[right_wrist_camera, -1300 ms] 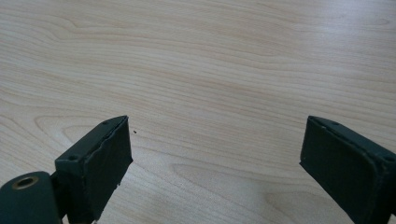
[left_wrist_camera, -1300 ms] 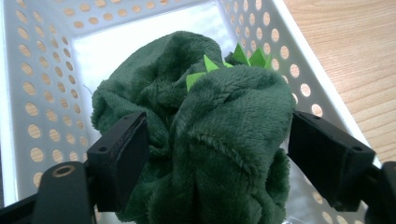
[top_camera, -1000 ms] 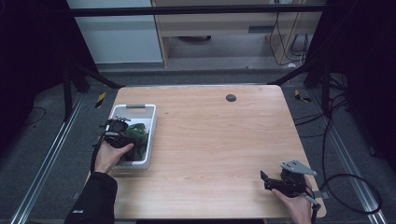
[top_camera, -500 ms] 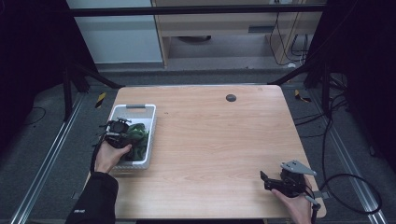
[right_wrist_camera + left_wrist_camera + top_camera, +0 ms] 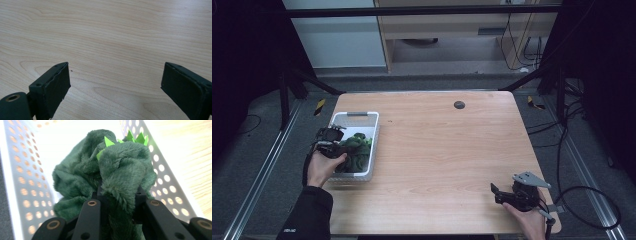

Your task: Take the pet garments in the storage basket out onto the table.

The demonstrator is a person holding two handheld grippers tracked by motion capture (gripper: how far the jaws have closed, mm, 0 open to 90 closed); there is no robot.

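One fuzzy dark-green plush toy (image 5: 112, 172) with lime spikes, pinched in left tool (image 5: 117, 195).

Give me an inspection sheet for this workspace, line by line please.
Surface: wooden table, bare in the middle.
Job's things: green plush toy inside the white perforated basket at the table's left edge.
Clutter: small dark round spot near the far edge.
Grippers: left gripper shut on the plush toy; right gripper open over bare wood.
Cables: black cable trailing right.
Surroundings: grey floor, metal rails, dark frame.
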